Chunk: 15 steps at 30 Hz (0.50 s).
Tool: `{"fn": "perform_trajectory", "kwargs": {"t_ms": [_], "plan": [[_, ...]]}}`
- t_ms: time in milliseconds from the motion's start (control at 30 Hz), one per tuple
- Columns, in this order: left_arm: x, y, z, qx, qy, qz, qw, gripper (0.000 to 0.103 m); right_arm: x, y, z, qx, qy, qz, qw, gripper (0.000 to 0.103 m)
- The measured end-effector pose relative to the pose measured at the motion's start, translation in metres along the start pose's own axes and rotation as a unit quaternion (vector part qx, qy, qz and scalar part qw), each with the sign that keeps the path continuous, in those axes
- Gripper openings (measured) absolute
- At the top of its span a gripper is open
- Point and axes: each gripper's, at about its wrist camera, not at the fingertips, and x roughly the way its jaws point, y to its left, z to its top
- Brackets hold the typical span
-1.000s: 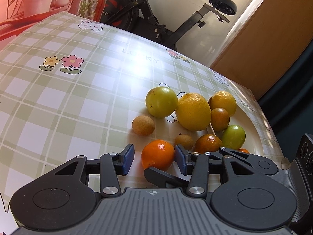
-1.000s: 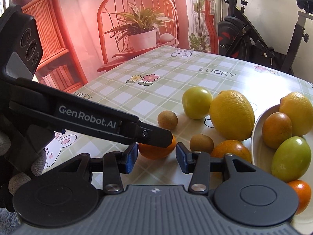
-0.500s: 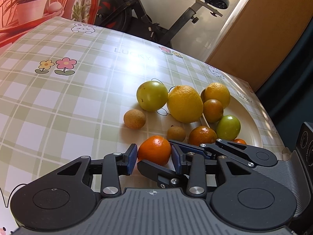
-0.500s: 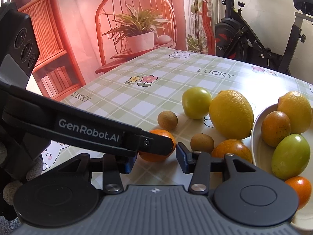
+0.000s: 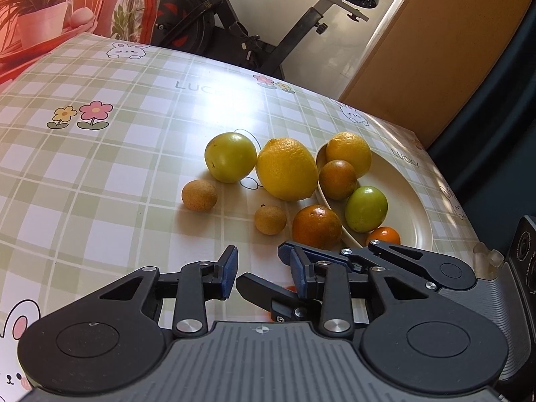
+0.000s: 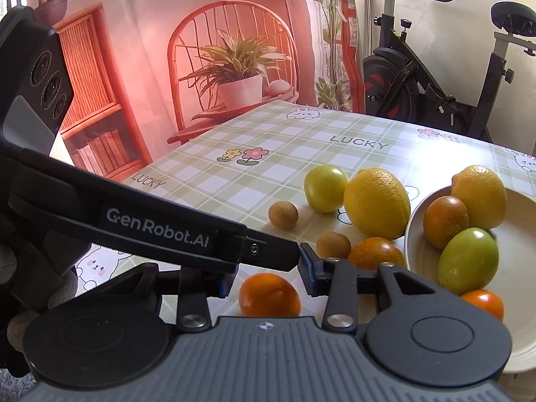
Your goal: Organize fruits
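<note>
Right wrist view: small orange (image 6: pixel 269 294) sits on the checked tablecloth (image 6: pixel 234 181), directly between the blue pads of the right gripper (image 6: pixel 266 274), low and close to the gripper body. Jaws stand wide, not touching the fruit. It is near-round, so no long axis matters. Plate (image 6: pixel 512 341) lies to the right, just beside. Left gripper (image 5: pixel 259 268) is also spread apart, empty; from its view only an orange sliver shows beneath the fingers. Right gripper is better placed to close.
</note>
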Motion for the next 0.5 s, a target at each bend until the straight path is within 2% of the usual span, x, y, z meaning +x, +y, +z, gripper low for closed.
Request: {"fn": "perform_trajectory", "kwargs": {"t_ms": [167, 333, 500], "plan": [[-0.010, 0.002, -0.002, -0.006, -0.005, 0.003, 1.0000, 0.037, -0.005, 0.002, -0.008, -0.007, 0.010, -0.001, 1.000, 0.042], [-0.024, 0.006, 0.000, -0.013, -0.016, -0.001, 0.9998, 0.037, -0.028, 0.000, -0.013, -0.027, 0.014, 0.005, 1.000, 0.059], [-0.018, 0.005, -0.010, -0.013, -0.001, -0.004, 0.9999, 0.037, -0.057, -0.007, -0.034, -0.040, 0.049, 0.045, 0.997, 0.063]]}}
